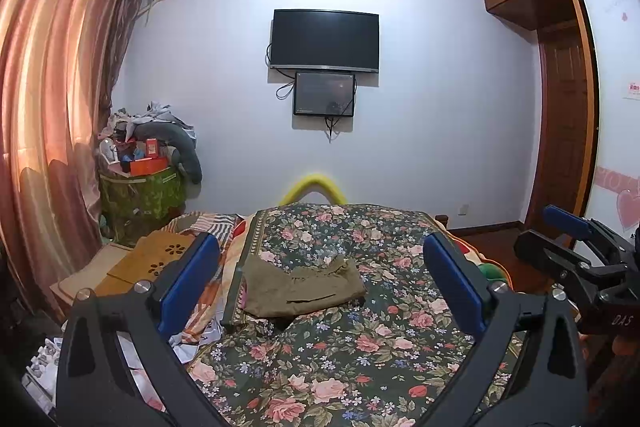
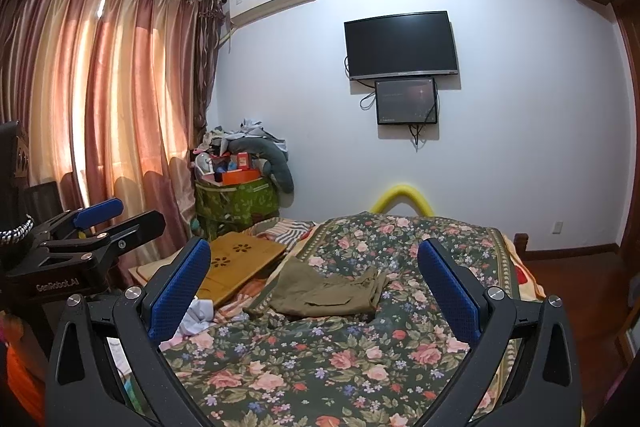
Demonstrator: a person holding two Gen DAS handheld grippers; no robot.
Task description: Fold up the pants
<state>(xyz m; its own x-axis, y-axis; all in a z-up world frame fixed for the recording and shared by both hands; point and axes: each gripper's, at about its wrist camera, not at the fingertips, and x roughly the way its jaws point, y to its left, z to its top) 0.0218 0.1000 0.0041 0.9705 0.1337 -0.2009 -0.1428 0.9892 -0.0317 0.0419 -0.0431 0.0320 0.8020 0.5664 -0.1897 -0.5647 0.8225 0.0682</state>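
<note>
Olive-green pants (image 1: pixel 302 287) lie folded into a small rectangle on the floral bedspread (image 1: pixel 340 355), toward its left side; they also show in the right wrist view (image 2: pixel 328 293). My left gripper (image 1: pixel 320 279) is open and empty, raised above the bed, well short of the pants. My right gripper (image 2: pixel 314 283) is open and empty too, held at the same height. Each gripper shows at the edge of the other's view: the right gripper (image 1: pixel 576 247) on the right, the left gripper (image 2: pixel 96 223) on the left.
A wooden lap tray (image 2: pixel 236 263) and striped bedding lie left of the bedspread. A pile of clothes and boxes on a green bin (image 2: pixel 240 187) stands by the curtain. A TV (image 1: pixel 325 41) hangs on the far wall. A wardrobe (image 1: pixel 560 67) stands on the right.
</note>
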